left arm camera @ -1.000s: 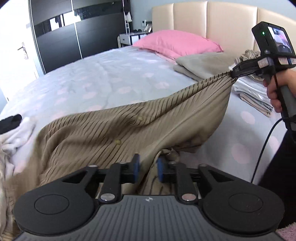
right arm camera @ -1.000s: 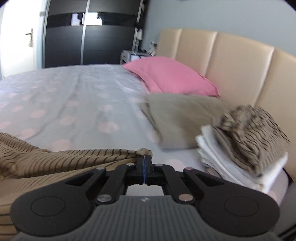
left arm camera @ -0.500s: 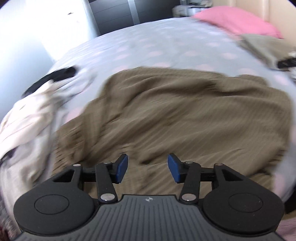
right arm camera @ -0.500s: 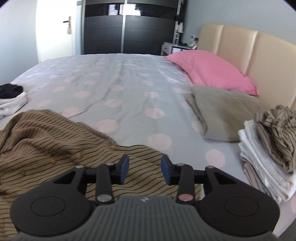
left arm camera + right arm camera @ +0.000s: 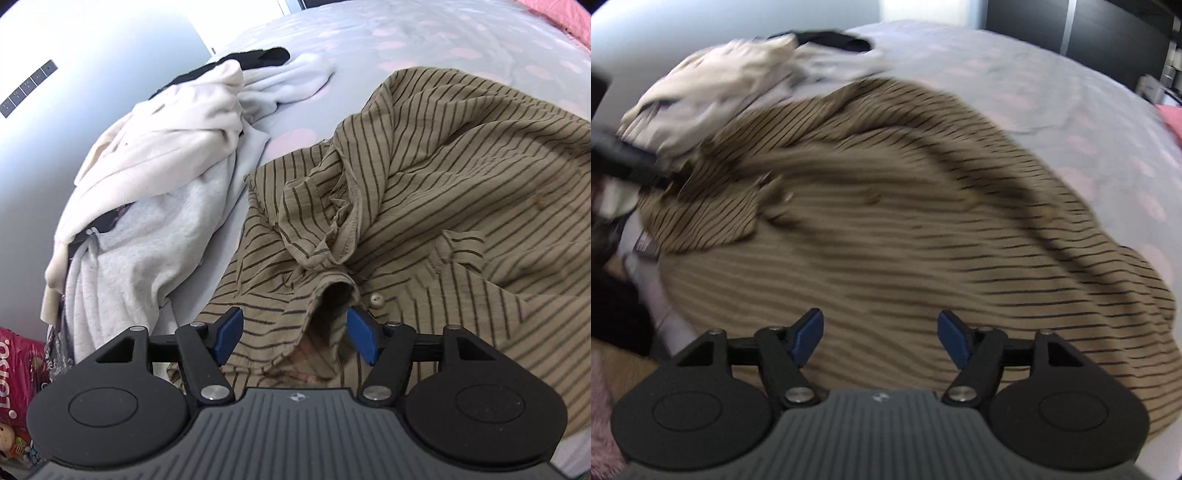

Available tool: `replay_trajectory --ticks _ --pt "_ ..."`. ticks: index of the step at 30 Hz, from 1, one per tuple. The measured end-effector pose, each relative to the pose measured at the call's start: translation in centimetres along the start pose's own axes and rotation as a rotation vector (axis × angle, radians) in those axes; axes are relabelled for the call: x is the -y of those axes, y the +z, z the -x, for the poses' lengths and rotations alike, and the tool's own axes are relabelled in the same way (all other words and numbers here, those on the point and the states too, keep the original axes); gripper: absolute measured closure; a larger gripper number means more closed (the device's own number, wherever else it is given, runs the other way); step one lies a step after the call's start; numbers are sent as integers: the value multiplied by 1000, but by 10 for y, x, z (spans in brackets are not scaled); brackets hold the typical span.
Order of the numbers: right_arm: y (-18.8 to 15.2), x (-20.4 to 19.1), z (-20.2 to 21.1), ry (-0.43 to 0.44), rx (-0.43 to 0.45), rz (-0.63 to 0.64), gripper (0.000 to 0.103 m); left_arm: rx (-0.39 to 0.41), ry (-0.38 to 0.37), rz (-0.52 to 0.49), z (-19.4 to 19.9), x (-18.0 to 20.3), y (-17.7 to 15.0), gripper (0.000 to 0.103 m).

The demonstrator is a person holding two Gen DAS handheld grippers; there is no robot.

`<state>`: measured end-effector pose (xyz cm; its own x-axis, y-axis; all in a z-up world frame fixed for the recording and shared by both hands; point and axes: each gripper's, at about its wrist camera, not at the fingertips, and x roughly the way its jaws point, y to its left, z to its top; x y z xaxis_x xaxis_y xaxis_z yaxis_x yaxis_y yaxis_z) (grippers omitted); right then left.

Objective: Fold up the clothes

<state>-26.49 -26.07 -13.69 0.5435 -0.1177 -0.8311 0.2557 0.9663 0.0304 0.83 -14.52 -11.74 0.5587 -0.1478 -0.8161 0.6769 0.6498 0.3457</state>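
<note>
left gripper (image 5: pixel 293 341): fingers spread wide, straddling a sleeve cuff (image 5: pixel 338 295) of the striped shirt (image 5: pixel 461 192), gripping nothing | right gripper (image 5: pixel 881 339): fingers wide, empty, over the shirt's body, view blurred | striped shirt: crumpled on the bed (image 5: pixel 424 44) | pile of white clothes (image 5: pixel 159 192): just beside shirt

bed (image 5: pixel 424 40): grey, pink dots | wall (image 5: pixel 74 74): pale | wardrobe (image 5: pixel 1108 33): dark
</note>
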Motion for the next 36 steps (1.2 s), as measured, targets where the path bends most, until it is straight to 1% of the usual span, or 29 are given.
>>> replay_trajectory --ticks 1,2,3,4,5,6,8,11,14,17,18,19,20,22,24,26,27,29,31,32,33,34,36 --pt "-2 -2 -5 -2 -15 10 30 -8 -3 4 -5 0 1 45" --pt "-3 -4 -11 -3 -31 21 31 -16 -6 8 -11 0 3 61" --pt "-5 -7 -16 -5 -46 31 44 -22 -16 25 -14 -1 4 86" --pt "-5 -7 -21 -5 -64 33 59 -28 -27 44 -16 -2 5 94" --pt "-3 -5 -24 -5 -83 27 87 -28 -45 58 -16 -3 7 101" --pt "-3 -3 -23 -4 -87 22 95 -12 -53 60 -13 -2 8 103" --pt "-3 -1 -17 2 -75 15 101 35 -71 55 -3 2 11 103" --pt "-2 2 -8 12 -59 1 102 121 -119 53 16 11 19 103" --pt "1 4 5 23 -49 -29 102 199 -216 45 40 30 30 103" --pt "5 6 24 18 -18 -32 102 288 -325 -7 69 61 38 103" --pt "7 6 30 16 -5 -26 101 318 -363 -27 80 72 41 103" --pt "8 7 36 15 8 -21 97 344 -398 -48 88 84 43 103" --pt "9 9 43 10 24 -18 97 368 -437 -74 97 97 45 103" --pt "10 15 56 -5 52 -19 92 403 -503 -125 115 121 47 103" --pt "9 22 66 -33 63 -21 86 426 -555 -168 128 141 47 103" --pt "7 30 76 -68 68 -21 82 434 -597 -207 138 157 47 103" --pt "6 33 80 -83 66 -20 79 430 -606 -235 140 166 45 103" --pt "5 36 81 -91 61 -13 76 428 -586 -274 141 179 38 103" --pt "5 39 81 -95 57 -4 73 413 -558 -291 136 188 31 102" --pt "4 40 81 -97 54 0 73 397 -553 -287 133 188 28 99" --pt "4 41 82 -99 52 4 73 380 -549 -282 130 187 26 91" --pt "4 42 82 -101 49 8 73 376 -539 -276 128 183 22 86" --pt "6 40 79 -97 45 33 71 372 -520 -263 125 174 13 66"
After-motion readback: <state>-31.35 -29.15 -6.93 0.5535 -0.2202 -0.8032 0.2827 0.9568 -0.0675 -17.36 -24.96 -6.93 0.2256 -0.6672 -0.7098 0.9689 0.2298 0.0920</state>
